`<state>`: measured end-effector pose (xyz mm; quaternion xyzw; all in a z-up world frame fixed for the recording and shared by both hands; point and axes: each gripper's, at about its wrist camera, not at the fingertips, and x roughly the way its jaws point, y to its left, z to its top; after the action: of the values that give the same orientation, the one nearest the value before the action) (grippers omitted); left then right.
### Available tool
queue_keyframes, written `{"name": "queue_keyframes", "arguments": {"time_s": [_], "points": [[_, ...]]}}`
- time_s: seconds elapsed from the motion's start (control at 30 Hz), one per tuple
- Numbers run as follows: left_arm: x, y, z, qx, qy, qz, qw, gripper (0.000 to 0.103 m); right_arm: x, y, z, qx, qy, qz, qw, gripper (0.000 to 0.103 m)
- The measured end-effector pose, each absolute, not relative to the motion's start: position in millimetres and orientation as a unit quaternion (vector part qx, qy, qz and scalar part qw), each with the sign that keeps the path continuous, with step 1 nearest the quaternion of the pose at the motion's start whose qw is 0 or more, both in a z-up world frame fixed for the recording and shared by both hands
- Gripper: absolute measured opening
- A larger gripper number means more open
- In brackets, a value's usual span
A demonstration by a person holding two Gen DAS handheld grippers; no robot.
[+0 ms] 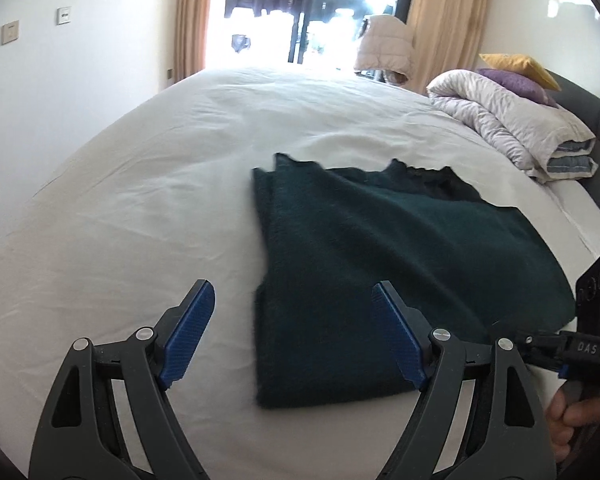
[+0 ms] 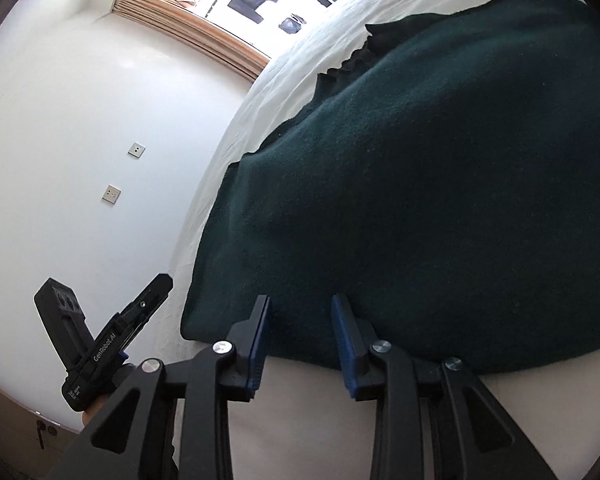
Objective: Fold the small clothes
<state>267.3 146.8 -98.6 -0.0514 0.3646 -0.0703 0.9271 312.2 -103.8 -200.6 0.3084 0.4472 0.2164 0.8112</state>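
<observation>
A dark green knitted garment (image 1: 400, 272) lies flat on the white bed sheet (image 1: 140, 208), folded along its left side. My left gripper (image 1: 294, 292) is open wide above the garment's near left edge, holding nothing. In the right wrist view the same garment (image 2: 440, 184) fills the frame. My right gripper (image 2: 302, 304) is partly open with its fingertips at the garment's near hem, holding nothing. The right gripper's body (image 1: 596, 320) shows at the right edge of the left wrist view. The left gripper's body (image 2: 112, 340) shows at the lower left of the right wrist view.
A folded quilt (image 1: 516, 128) with purple and yellow pillows (image 1: 520, 72) lies at the bed's far right by the dark headboard (image 1: 592, 120). A window with beige curtains (image 1: 192, 16) is beyond the bed. A white wall (image 2: 80, 140) runs along the bed's left side.
</observation>
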Motion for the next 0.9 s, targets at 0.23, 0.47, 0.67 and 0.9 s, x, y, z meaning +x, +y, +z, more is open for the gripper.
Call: {"name": "queue_keyframes", "arguments": {"time_s": [0.23, 0.47, 0.67, 0.9], "points": [[288.8, 96.0, -137.9, 0.02, 0.42, -0.078, 0.904, 0.081, 288.7, -123.9, -201.9, 0.303, 0.447, 0.228, 0.81, 0.033], [263.0, 103.9, -143.3, 0.029, 0.415, -0.07, 0.906, 0.081, 281.9, -128.5, -181.6, 0.323, 0.42, 0.241, 0.813, 0.042], [259.2, 107.6, -146.6, 0.028, 0.417, -0.069, 0.906, 0.081, 283.5, -135.3, -202.3, 0.315, 0.446, 0.234, 0.804, 0.036], [256.8, 110.5, -145.3, 0.024, 0.416, -0.073, 0.906, 0.081, 270.5, -192.0, -189.3, 0.355, 0.407, 0.156, 0.827, 0.036]]}}
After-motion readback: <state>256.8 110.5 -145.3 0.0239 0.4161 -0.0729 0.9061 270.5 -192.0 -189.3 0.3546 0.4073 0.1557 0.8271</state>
